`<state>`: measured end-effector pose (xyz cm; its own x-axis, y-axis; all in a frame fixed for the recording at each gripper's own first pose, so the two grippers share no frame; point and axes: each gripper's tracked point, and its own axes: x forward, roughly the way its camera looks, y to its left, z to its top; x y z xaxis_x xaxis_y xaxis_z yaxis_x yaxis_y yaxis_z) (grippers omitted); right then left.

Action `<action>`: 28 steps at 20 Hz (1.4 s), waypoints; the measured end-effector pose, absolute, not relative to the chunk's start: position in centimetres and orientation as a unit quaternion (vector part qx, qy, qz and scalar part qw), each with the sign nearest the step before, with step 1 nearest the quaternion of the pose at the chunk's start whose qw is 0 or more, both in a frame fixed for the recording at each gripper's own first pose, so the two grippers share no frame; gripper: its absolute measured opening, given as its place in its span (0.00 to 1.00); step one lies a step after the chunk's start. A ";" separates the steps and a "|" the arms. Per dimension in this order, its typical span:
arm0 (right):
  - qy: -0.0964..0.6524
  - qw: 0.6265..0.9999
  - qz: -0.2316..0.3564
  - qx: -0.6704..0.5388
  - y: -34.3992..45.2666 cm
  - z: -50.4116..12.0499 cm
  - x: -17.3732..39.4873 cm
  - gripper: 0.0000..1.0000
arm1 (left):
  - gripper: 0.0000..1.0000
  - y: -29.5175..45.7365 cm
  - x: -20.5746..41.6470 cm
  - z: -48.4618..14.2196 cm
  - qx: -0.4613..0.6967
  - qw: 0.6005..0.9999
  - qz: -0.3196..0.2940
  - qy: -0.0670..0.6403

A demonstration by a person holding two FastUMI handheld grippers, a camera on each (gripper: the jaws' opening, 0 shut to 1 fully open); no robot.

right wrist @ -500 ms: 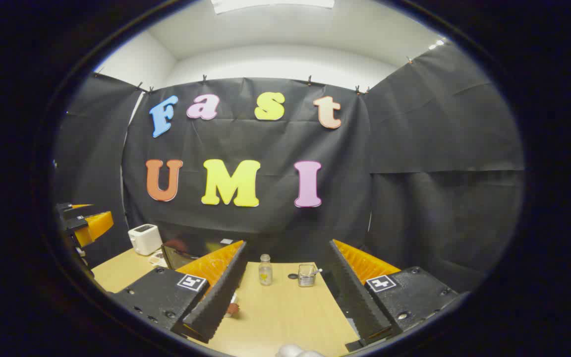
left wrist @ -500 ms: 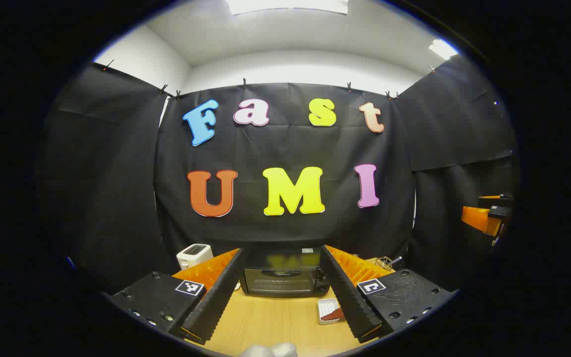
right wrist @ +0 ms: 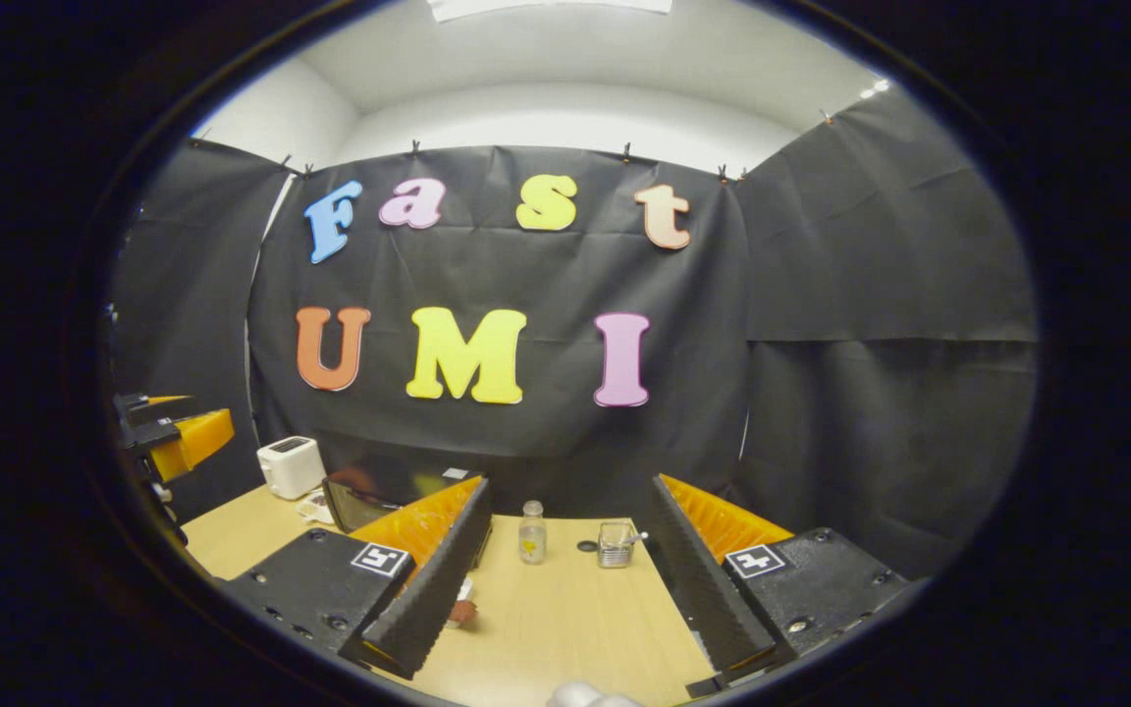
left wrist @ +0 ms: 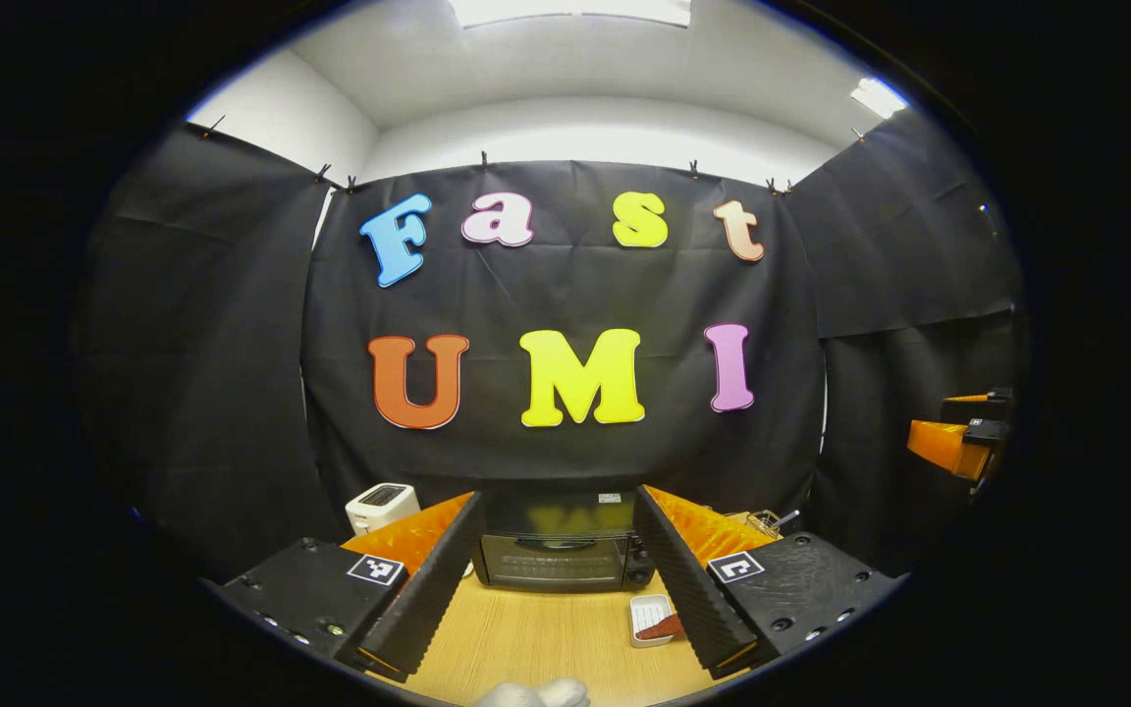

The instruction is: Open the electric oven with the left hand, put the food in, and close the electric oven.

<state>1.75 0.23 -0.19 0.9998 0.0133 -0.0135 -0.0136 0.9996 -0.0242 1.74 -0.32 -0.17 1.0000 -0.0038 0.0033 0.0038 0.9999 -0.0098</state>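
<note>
both grippers held wide above the table, oven door shut

in the left gripper view, the left gripper is held above the wooden table with its fingers spread wide and nothing between them. the electric oven is seen straight ahead at the back of the table, framed between the two fingers, with its door closed. the food, a reddish-brown piece, lies in a small white tray in front of the oven's right end, just beside the gripper's right-hand finger. a white toaster stands to the left of the oven.

in the right gripper view, the right gripper is also held wide and empty. a small glass bottle and a glass cup are seen between its fingers at the table's far edge. the left gripper is seen at the far left.
</note>
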 end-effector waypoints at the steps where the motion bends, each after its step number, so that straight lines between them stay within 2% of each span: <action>1: 0.006 1.000 0.006 -0.013 0.1 -0.2 1.9 1.00 | 0.96 -0.5 2.1 -0.2 -0.008 1.000 -0.002 -0.002; 7: 0.005 1.000 -0.002 -0.004 -0.9 0.0 3.3 1.00 | 0.96 -1.0 4.9 -1.4 -0.007 1.000 -0.009 0.004; 10: 0.006 1.000 -0.013 0.001 -1.9 0.2 3.7 1.00 | 0.96 -0.6 8.3 -2.0 -0.003 1.000 -0.001 -0.001; 17: 0.035 0.997 -0.064 -0.024 -4.5 0.2 2.9 1.00 | 0.96 -2.2 18.6 -9.4 -0.013 0.998 -0.018 0.053; 21: 0.052 0.995 -0.077 -0.020 -4.8 -0.4 1.1 1.00 | 0.97 -1.4 24.1 -14.9 -0.013 0.995 -0.002 0.096; 28: 0.053 0.993 -0.100 -0.034 -5.7 -0.5 -0.6 1.00 | 0.97 0.3 29.4 -21.7 -0.005 0.989 0.004 0.149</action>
